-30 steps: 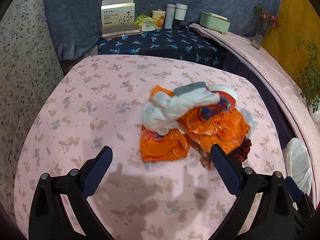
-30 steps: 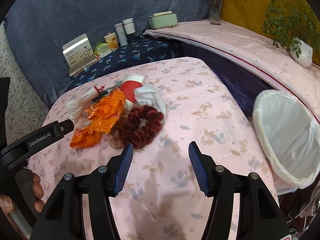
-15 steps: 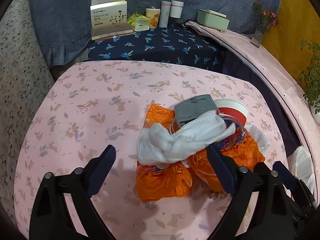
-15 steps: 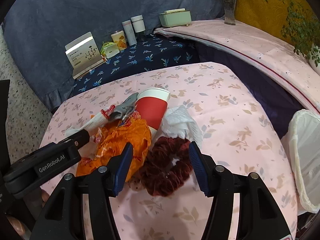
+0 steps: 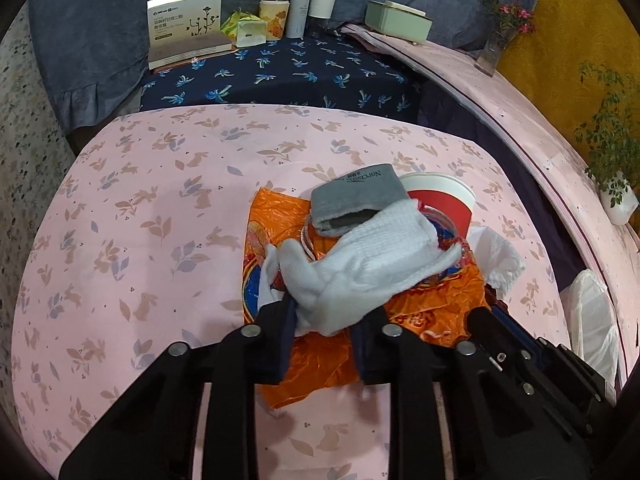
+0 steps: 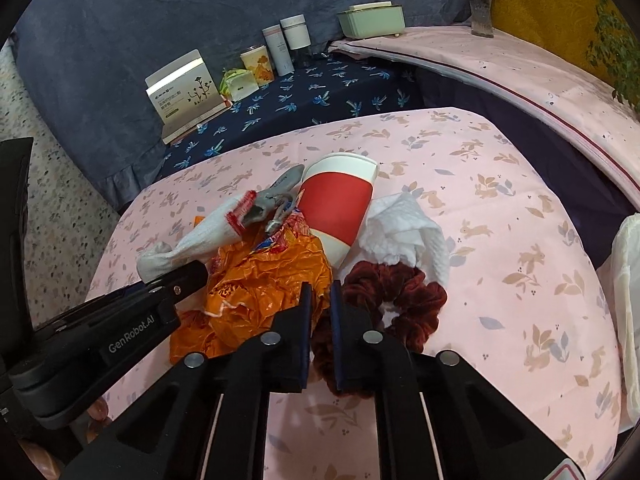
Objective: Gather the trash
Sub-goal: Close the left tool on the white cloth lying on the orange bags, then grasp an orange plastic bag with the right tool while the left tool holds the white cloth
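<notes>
A trash pile lies on the pink table. My left gripper [image 5: 322, 320] is shut on a white sock [image 5: 372, 264] that lies over orange plastic wrappers [image 5: 436, 300]. A grey sock [image 5: 360, 196], a red paper cup [image 5: 444, 200] and a white tissue [image 5: 500, 256] lie beyond. My right gripper [image 6: 320, 304] is shut on the dark red scrunchie [image 6: 400, 300], next to the orange wrappers [image 6: 260, 280], the red cup [image 6: 340, 208], the tissue [image 6: 404, 232] and the white sock [image 6: 200, 240]. The left gripper's body [image 6: 120, 328] shows in the right wrist view.
A white-lined trash bin [image 5: 592, 320] stands off the table's right edge; it also shows in the right wrist view [image 6: 628, 280]. A navy table behind holds a box [image 5: 186, 20], cans and bottles [image 5: 312, 8]. A long pink bench [image 6: 520, 68] with a green box, vase and plants runs along the right.
Both grippers have moved forward into the pile and closed: the left on the white sock, the right on the red scrunchie.
</notes>
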`<control>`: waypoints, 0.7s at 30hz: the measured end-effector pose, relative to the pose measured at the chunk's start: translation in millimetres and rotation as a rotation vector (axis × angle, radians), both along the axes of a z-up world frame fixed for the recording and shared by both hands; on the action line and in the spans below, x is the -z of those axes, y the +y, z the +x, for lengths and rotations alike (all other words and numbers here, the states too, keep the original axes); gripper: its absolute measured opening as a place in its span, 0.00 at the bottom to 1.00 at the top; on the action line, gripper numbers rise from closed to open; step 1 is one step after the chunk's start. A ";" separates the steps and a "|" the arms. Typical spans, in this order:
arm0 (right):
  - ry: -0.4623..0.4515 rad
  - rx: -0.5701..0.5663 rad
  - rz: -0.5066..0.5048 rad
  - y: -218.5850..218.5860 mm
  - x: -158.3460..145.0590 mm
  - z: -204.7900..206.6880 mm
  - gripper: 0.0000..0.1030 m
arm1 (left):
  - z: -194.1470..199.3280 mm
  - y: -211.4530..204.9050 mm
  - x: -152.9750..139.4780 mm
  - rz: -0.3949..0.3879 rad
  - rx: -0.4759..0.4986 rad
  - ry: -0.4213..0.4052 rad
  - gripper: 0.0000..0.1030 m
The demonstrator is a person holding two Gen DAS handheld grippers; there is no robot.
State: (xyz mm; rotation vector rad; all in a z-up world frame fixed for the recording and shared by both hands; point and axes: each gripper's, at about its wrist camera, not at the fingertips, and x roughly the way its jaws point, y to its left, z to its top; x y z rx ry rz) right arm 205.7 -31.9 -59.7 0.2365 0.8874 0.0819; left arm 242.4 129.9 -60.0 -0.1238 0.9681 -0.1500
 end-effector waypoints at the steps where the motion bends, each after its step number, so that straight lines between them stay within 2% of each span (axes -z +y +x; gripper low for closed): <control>1: -0.006 -0.002 0.000 0.1 -1.7 -3.8 0.07 | -2.3 -0.3 -1.2 -0.002 0.000 -0.002 0.19; 12: -0.070 0.029 0.000 -19.2 -30.2 -47.4 0.06 | -41.0 -14.5 -28.9 -0.020 0.019 -0.043 0.19; 21: -0.134 0.090 0.007 -53.5 -58.5 -87.3 0.06 | -77.3 -51.3 -59.4 -0.016 0.079 -0.098 0.19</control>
